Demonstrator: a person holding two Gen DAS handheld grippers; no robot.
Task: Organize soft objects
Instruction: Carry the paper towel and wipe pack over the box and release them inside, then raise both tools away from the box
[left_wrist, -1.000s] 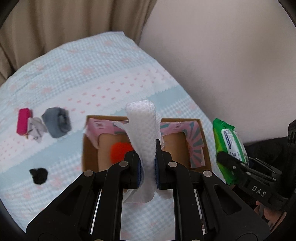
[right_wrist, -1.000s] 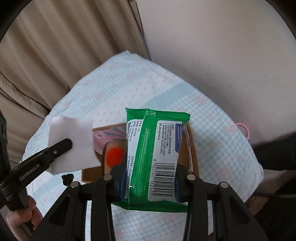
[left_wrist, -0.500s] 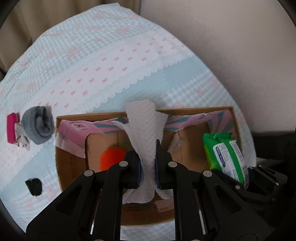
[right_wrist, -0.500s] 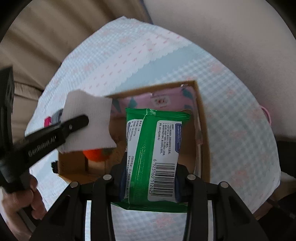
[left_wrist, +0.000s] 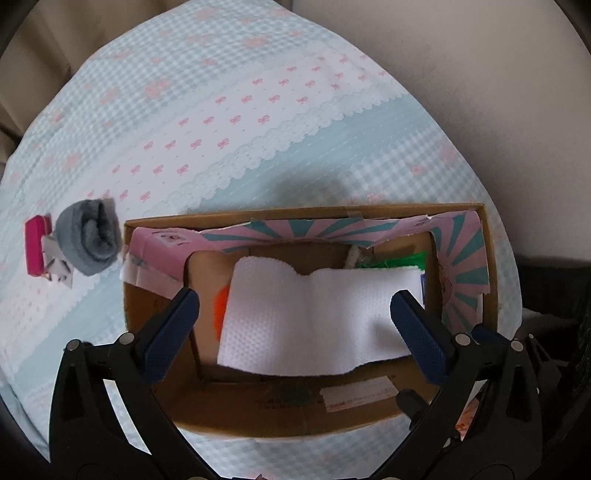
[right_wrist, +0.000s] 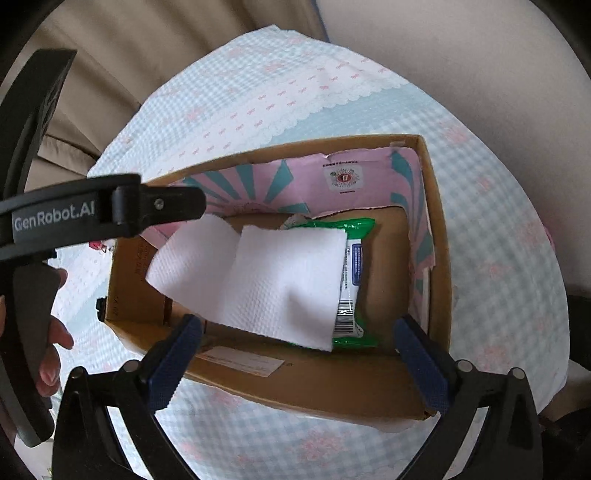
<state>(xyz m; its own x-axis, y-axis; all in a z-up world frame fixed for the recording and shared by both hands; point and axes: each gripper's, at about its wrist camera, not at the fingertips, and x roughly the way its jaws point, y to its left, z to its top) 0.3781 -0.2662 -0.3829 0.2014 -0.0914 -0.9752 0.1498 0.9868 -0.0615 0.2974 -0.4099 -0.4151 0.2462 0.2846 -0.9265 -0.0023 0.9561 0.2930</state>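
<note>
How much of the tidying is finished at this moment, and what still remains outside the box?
Done: the white paper towel and green wipes pack lie in the cardboard box. In hand: nothing; left gripper and right gripper have just opened. Left: the grey sock roll and pink item on the bedspread.

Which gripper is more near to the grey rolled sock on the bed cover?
Left. The left gripper hangs open above the cardboard box, with the grey sock just beyond the box's left end. The right gripper is above the box's far end.
</note>
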